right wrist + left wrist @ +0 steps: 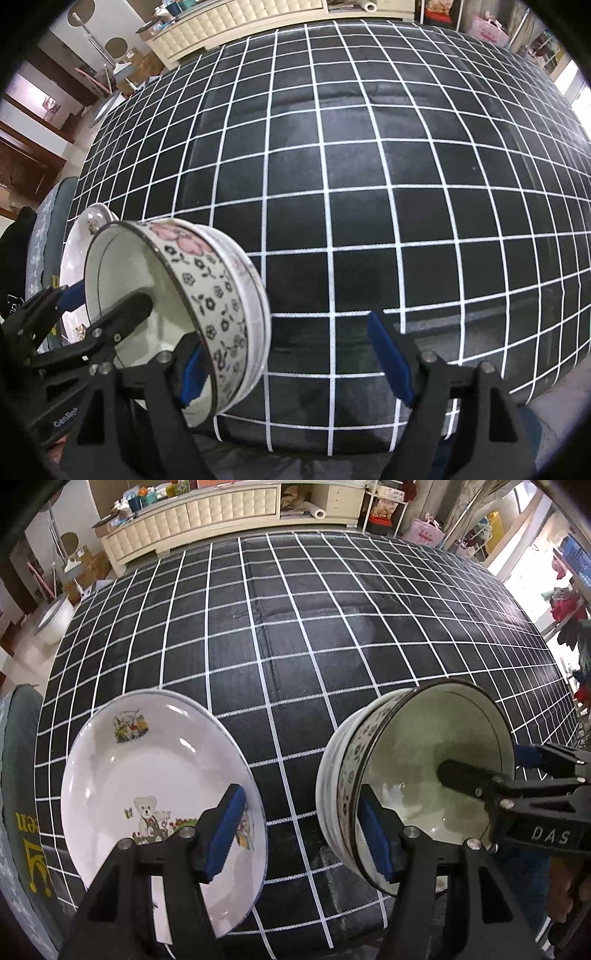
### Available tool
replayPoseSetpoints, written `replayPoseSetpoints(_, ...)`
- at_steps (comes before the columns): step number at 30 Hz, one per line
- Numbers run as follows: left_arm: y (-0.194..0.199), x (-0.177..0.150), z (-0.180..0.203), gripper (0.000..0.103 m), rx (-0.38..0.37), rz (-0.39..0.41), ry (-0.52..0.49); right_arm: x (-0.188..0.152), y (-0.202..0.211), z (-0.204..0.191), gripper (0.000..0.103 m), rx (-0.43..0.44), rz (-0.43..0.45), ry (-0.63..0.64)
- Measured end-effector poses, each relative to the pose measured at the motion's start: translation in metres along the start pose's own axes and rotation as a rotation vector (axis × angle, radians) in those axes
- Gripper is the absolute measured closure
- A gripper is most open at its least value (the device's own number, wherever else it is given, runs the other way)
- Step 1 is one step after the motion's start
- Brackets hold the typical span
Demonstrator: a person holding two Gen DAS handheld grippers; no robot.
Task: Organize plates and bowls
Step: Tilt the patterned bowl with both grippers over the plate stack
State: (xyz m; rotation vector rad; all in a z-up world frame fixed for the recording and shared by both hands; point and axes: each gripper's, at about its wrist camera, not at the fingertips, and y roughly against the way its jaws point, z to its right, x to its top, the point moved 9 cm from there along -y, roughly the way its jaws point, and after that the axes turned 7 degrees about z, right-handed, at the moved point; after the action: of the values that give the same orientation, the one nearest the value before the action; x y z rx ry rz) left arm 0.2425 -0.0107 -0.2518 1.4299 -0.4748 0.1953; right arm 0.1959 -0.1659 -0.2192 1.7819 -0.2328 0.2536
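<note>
Left wrist view: the left hand-held gripper hangs steeply over a black worktop with a white grid, its blue-padded jaws spread with nothing between them. Under its left pad lies a white shallow ceramic plate printed with a teddy bear, flat on the cloth near the front edge. Just beside the right pad stands a stack of white ceramic bowls with a black flower pattern, nested one in another, which I take as the sorted pile for bowls, with the plate kept apart as its own kind. The right hand-held gripper reaches in from the right, one black finger inside the top bowl and one blue pad outside the rim.

Right wrist view: the right hand-held gripper straddles the bowl stack, wall between the jaws. The jaws stand wide and the outer pad is well clear of the wall, so the gripper is spread, not pinching; likely it is either letting go of a bowl just nested or about to take hold. The plate shows behind the stack
</note>
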Motion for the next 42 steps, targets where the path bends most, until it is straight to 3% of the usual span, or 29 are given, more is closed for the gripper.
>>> replayPoseSetpoints(7,0.015,0.014,0.015,0.044,-0.112,0.055,-0.014,0.003,0.009,0.0,0.022,0.029,0.015,-0.011)
replayPoseSetpoints(18,-0.006,0.008,0.024,0.044,-0.167,-0.003,0.014,-0.003,0.001,-0.004,0.023,0.049,0.002,-0.01)
replayPoseSetpoints(21,-0.01,0.002,0.02,0.044,-0.166,0.001,0.022,-0.004,-0.001,-0.003,0.026,0.085,-0.001,-0.041)
replayPoseSetpoints(26,-0.023,-0.006,0.031,0.057,-0.215,-0.031,0.067,-0.003,0.001,-0.01,0.046,0.16,0.002,-0.049)
replayPoseSetpoints(31,-0.032,-0.015,0.031,0.061,-0.256,-0.041,0.101,-0.007,-0.002,-0.017,0.058,0.254,-0.033,-0.105)
replayPoseSetpoints(42,-0.019,-0.02,0.025,0.065,-0.235,-0.048,0.135,-0.009,0.005,-0.016,0.06,0.204,-0.014,-0.107)
